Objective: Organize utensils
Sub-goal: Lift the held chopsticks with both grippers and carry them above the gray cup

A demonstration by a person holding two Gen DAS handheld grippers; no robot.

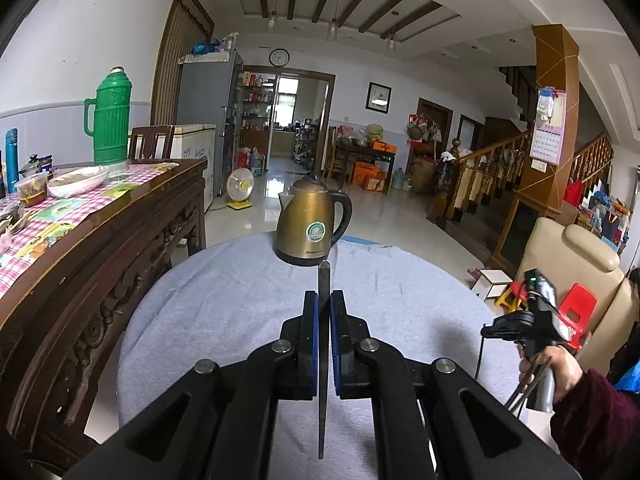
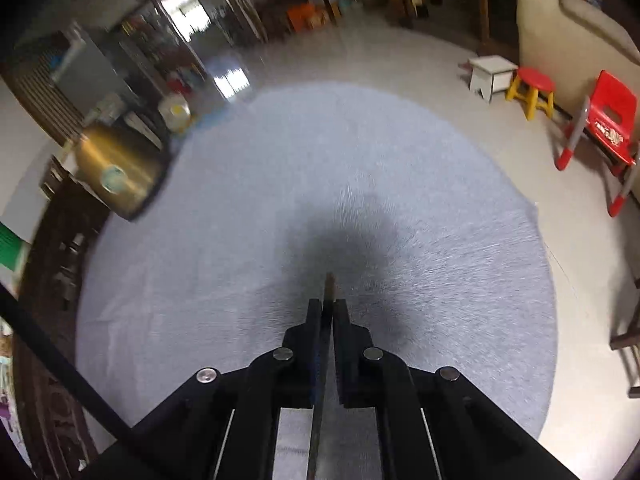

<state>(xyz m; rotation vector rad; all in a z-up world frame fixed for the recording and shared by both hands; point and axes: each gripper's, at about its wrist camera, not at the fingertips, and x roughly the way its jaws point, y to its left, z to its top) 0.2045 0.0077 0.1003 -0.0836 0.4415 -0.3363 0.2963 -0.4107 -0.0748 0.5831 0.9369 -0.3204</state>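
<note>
left gripper [image 1: 324, 300] clamped on a thin dark utensil [image 1: 323, 280], long axis running straight out between the pads toward the kettle [image 1: 314, 226] at the far edge of the cloth-covered table [image 1: 224, 292]. right gripper [image 2: 328, 306] likewise pinched on a slim brownish-tipped utensil [image 2: 330, 286], angled down over the table's middle. no holder visible.

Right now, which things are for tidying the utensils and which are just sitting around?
For the job:
- left claw, shut on a thin dark utensil
- right claw, shut on another thin utensil

Just lying about:
- brass kettle on the grey cloth
- green thermos
- bowl on the wooden table
- red chair
</note>
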